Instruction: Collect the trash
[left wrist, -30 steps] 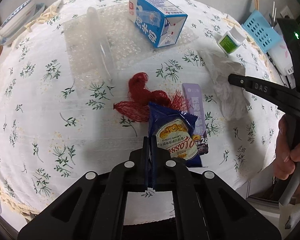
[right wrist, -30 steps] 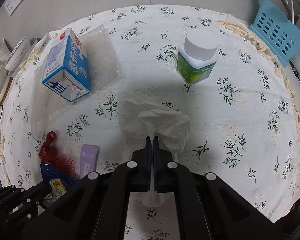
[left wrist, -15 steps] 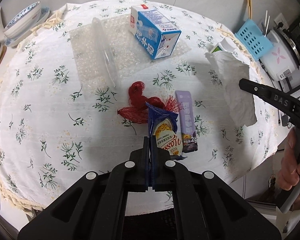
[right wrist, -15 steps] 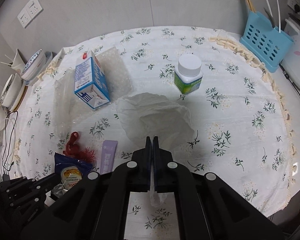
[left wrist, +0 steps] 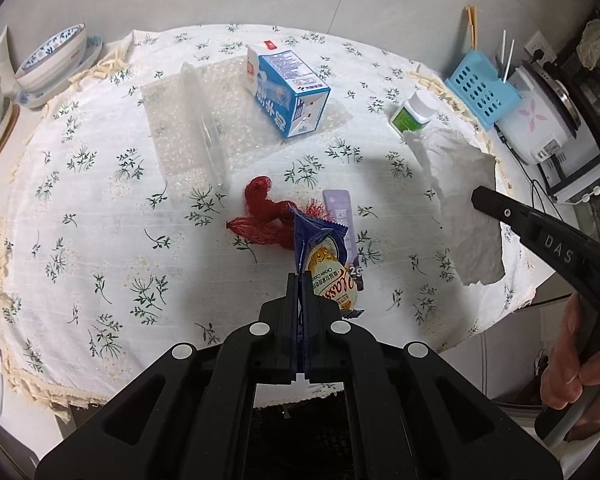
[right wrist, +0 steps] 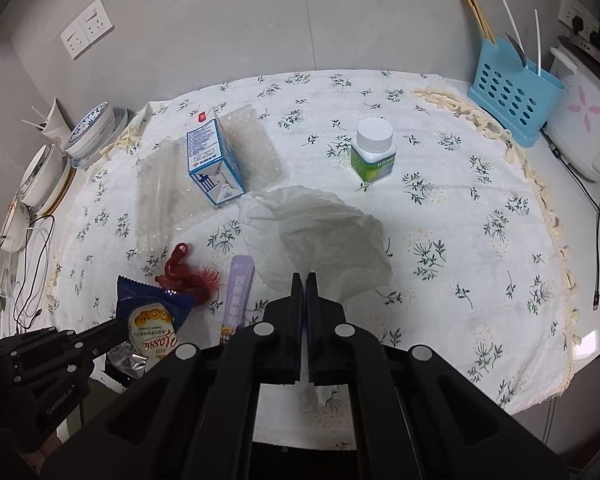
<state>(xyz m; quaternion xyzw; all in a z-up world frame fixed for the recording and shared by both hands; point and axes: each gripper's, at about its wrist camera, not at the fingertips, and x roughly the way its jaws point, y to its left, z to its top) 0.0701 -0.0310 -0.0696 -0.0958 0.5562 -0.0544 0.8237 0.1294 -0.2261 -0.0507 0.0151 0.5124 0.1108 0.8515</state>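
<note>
We hold the blue cookie wrapper (left wrist: 325, 264) clamped in our left gripper (left wrist: 300, 280), lifted over the table's near edge. Our right gripper (right wrist: 304, 280) is pinched on the white tissue (right wrist: 320, 232), hanging above open cloth (right wrist: 480, 240) at the near right. The milk carton (right wrist: 212, 160) and pill bottle (right wrist: 374, 150) stand farther back.

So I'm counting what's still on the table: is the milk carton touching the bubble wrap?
Touching: in the left wrist view the milk carton lies on the bubble wrap.
</note>
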